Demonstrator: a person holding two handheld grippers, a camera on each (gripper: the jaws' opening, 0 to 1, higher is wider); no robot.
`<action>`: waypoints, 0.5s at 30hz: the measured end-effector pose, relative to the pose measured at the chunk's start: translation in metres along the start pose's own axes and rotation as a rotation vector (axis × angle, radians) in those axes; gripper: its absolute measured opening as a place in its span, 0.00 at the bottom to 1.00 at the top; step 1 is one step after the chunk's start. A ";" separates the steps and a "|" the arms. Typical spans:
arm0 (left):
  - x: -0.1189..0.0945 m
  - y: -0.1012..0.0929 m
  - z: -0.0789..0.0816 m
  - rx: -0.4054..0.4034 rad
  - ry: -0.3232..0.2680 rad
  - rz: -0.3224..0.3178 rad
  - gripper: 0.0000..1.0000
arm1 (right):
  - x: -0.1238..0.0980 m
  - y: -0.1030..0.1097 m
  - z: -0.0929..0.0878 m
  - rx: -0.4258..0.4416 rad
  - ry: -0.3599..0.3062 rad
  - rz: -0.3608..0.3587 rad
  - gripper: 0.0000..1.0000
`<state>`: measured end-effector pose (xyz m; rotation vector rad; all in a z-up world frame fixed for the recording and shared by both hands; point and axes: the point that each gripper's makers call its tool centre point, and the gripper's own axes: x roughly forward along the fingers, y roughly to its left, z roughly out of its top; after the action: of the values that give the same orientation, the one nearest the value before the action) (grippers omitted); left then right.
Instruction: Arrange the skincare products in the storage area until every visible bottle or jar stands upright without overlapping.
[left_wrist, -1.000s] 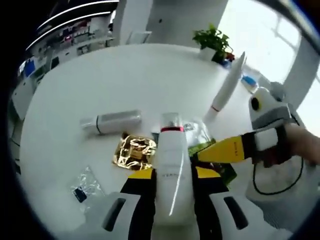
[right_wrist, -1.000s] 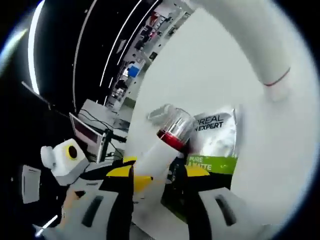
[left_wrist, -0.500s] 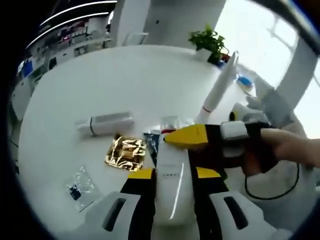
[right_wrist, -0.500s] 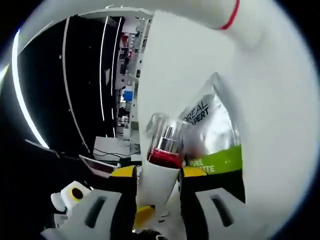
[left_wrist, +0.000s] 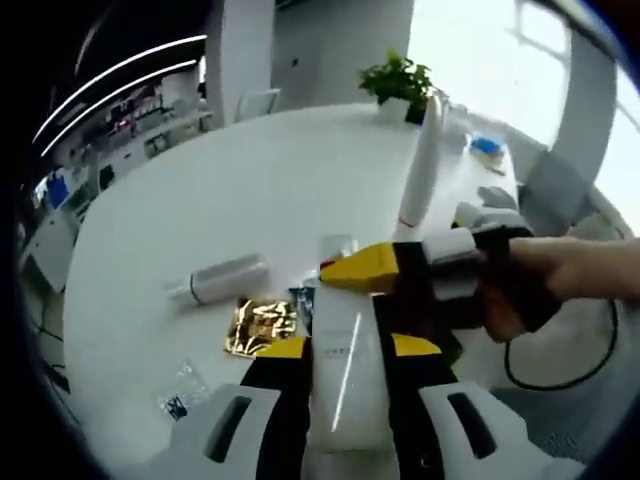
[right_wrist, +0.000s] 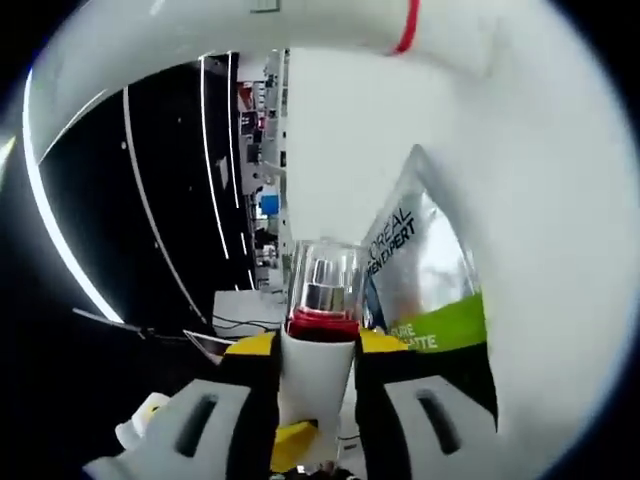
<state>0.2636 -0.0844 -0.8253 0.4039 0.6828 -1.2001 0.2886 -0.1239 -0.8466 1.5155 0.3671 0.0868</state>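
— One bottle is in hand so far, and nothing I would call finished. Nearest the camera in the left gripper view, the left tongs (left_wrist: 345, 375) are clenched on the body of the white pump bottle (left_wrist: 343, 350), which sits between the two jaws.

— And the right tongs?

— They come across from the right of that same view, a person's hand (left_wrist: 540, 290) behind them, and the right tongs (left_wrist: 372, 270) close on the same bottle near its neck. In the right gripper view the white pump bottle (right_wrist: 318, 350) stands between those jaws, its red collar and clear cap above them. So both tongs grasp one item.

— Is it upright yet?

— I judge not set down; it is carried above the table (left_wrist: 250, 190) and I cannot tell how level it is.

— What lies further off?

— Just past it, a gold foil sachet (left_wrist: 262, 325) flat on the table, and a green and silver sachet (right_wrist: 430, 290) close behind the bottle. A clear packet (left_wrist: 185, 395) sits left. Beyond, a silver bottle (left_wrist: 220, 278) lies on its side. Farther, a tall white tube (left_wrist: 418, 170) stands leaning.

— What is left, then?

— Stand the held bottle, raise the silver one, and check the tube.
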 end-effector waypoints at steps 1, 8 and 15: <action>0.000 0.001 0.000 -0.001 -0.001 0.002 0.25 | 0.000 0.001 0.001 -0.006 -0.005 0.003 0.27; 0.000 0.004 -0.002 0.012 -0.013 0.012 0.25 | 0.001 0.016 0.003 -0.186 0.004 0.039 0.25; -0.002 0.006 0.000 0.002 -0.044 0.016 0.26 | -0.004 0.041 -0.007 -0.413 0.027 0.058 0.25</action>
<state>0.2693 -0.0810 -0.8240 0.3832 0.6397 -1.1915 0.2898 -0.1157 -0.8057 1.1171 0.3045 0.2154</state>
